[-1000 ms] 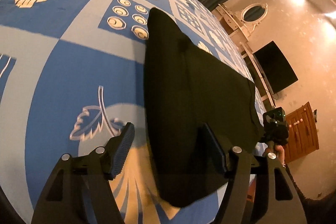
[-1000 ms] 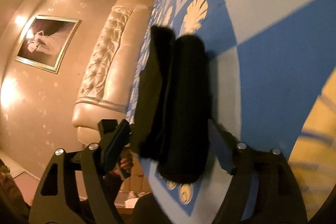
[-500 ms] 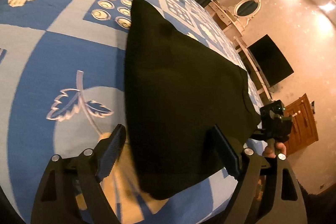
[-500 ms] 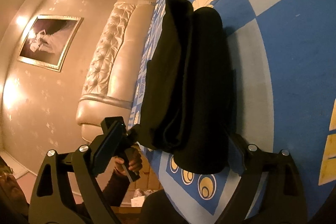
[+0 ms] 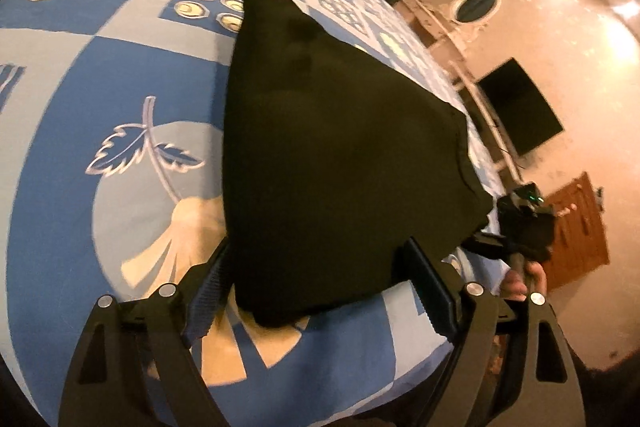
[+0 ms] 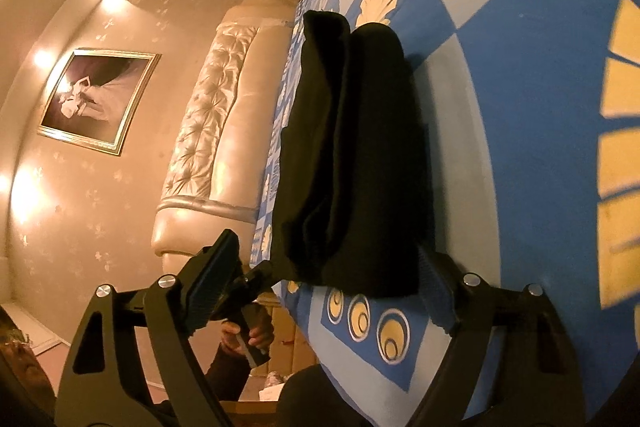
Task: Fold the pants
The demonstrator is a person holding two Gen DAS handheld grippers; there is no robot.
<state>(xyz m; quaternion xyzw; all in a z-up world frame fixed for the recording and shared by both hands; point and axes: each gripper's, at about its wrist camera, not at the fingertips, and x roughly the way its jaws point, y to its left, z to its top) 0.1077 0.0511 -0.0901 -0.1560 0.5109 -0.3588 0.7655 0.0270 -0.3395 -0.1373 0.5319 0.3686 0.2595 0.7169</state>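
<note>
The pants (image 5: 340, 163), folded into a black bundle, lay on the bed (image 5: 80, 99) near its edge. My left gripper (image 5: 320, 287) had its jaws apart around the pants' near corner, which hid one fingertip. My right gripper (image 6: 332, 283) also stood with jaws apart, just short of the layered end. I could read no writing anywhere.

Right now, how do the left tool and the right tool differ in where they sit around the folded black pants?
The left tool straddles a broad flat face of the folded black pants, while the right tool straddles the end where stacked layers show. The left tool's fingers reach past the cloth's near corner; the right tool's fingers stop about at its near edge. Shared: both are open, neither visibly pinching fabric, over the blue patterned bedspread.
</note>
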